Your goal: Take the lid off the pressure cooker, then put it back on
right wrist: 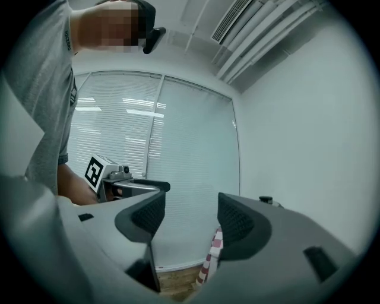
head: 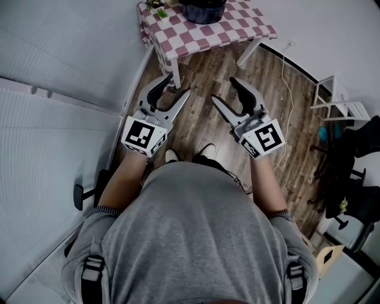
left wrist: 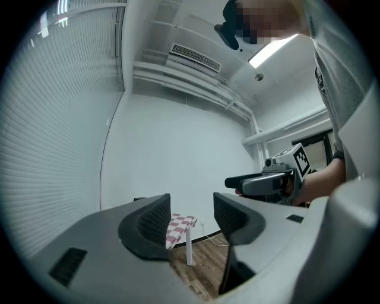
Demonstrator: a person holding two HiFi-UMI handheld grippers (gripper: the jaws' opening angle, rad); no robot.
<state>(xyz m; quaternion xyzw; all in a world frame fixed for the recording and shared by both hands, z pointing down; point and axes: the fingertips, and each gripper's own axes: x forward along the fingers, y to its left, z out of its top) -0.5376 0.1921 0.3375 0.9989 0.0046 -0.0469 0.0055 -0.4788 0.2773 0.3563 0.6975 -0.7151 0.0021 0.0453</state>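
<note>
The dark pressure cooker (head: 203,9) stands on a small table with a red-and-white checked cloth (head: 196,35) at the top of the head view; the frame edge cuts off its top, so its lid is hidden. Both grippers hang in the air well short of the table, side by side and pointing toward it. My left gripper (head: 176,87) is open with nothing between its fingers, and its own view shows the same (left wrist: 191,217). My right gripper (head: 224,90) is open and empty as well (right wrist: 190,217). Each gripper view shows the other gripper beside it and a corner of the checked cloth (left wrist: 180,227) (right wrist: 214,252).
The table stands on a wooden floor (head: 285,119) against a white wall (head: 71,47). A white cable (head: 286,77) trails across the floor to the right of the table. A white rack (head: 338,104) and dark chairs (head: 350,172) are at the right. The person's shoes (head: 205,151) are below the grippers.
</note>
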